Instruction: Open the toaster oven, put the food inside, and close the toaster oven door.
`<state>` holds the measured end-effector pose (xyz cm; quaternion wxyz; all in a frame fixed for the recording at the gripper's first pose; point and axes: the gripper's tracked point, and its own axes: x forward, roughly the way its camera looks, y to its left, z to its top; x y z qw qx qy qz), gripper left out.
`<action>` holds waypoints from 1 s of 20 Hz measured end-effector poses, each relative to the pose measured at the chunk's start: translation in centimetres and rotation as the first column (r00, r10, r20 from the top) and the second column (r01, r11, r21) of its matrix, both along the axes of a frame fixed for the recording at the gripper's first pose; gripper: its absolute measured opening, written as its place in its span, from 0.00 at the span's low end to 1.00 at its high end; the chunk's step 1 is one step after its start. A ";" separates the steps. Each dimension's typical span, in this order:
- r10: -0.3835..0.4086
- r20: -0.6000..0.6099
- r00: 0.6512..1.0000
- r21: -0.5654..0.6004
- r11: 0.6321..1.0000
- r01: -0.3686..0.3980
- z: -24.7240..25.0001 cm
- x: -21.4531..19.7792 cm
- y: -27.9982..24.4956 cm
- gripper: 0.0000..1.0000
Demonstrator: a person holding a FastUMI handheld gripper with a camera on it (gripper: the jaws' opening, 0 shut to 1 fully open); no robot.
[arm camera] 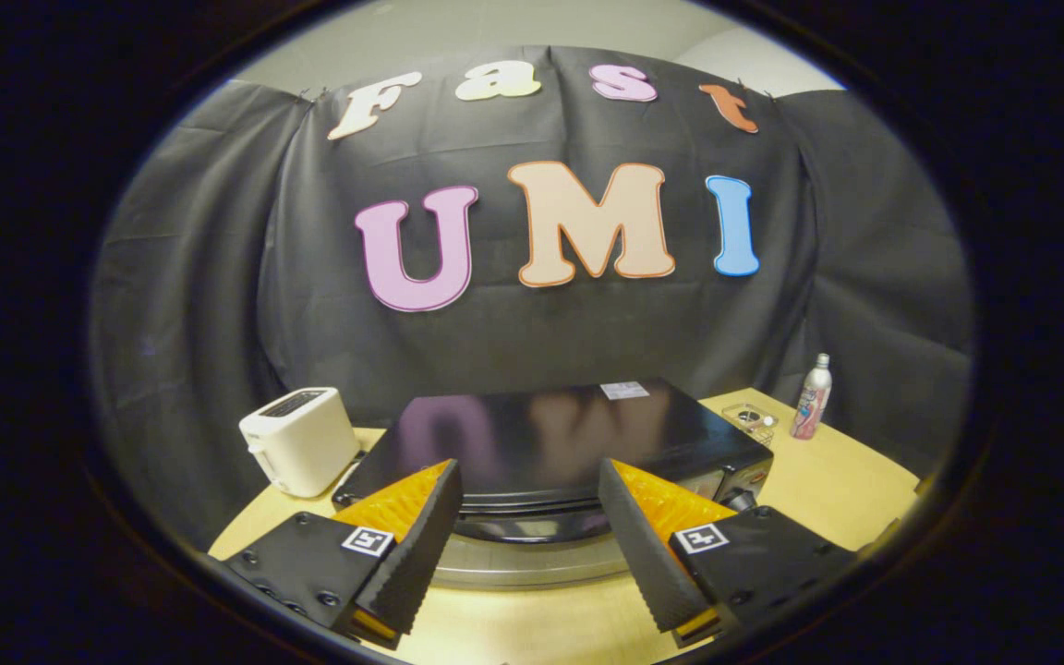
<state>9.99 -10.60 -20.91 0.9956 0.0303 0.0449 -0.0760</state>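
Toaster oven [550,434] sits on the wood table [828,489], seen from above and in front; glossy black top faces the cam. Door handle [532,528] = dark curved bar along the oven's top front edge, w/ the metal-look door face just below it. Door looks closed, handle tight up against the oven top, no gap visible.

Gripper [529,517] hovers right in front of the oven, jaws spread wide, nothing between them but the handle span beyond. Fingers not touching the oven as far as I can tell; tips flank the mid part of the handle.

Progress est.: basically step 0. Door not opened, food not placed, close step obv. pending. Looks like the approach for grabbing the handle.

Food: can't ID any near the oven. Small clear dish [752,421] at the oven's back right corner, contents too small to tell, maybe that's it.

Other stuff rel. to oven: white toaster [301,441] just left of it, spray bottle [813,399] further right past the dish, both apart from the oven.

Left to do: grip handle, pull door down, load food, shut door.
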 end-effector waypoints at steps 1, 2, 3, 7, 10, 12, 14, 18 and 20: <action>0.006 0.002 1.000 -0.007 1.000 -0.006 -0.5 0.2 0.0 0.95; 0.011 0.011 1.000 -0.017 1.000 -0.011 -0.7 0.4 0.0 0.95; 0.010 0.018 1.000 -0.021 1.000 -0.010 -1.1 0.6 -0.3 0.95; 0.027 0.071 0.997 -0.005 1.000 -0.027 -1.4 0.8 -0.4 0.95; 0.037 0.096 0.995 0.001 0.999 -0.037 -1.5 0.6 -0.4 0.95; 0.040 0.109 0.993 -0.006 0.999 -0.039 -1.5 0.3 -0.4 0.95; 0.034 0.123 0.992 0.006 0.999 -0.035 -1.7 -0.3 -0.6 0.95; 0.015 0.131 0.991 0.006 1.000 -0.016 -2.1 -1.9 -0.5 0.95; 0.007 0.130 0.991 0.008 1.000 -0.008 -2.4 -2.6 -0.5 0.95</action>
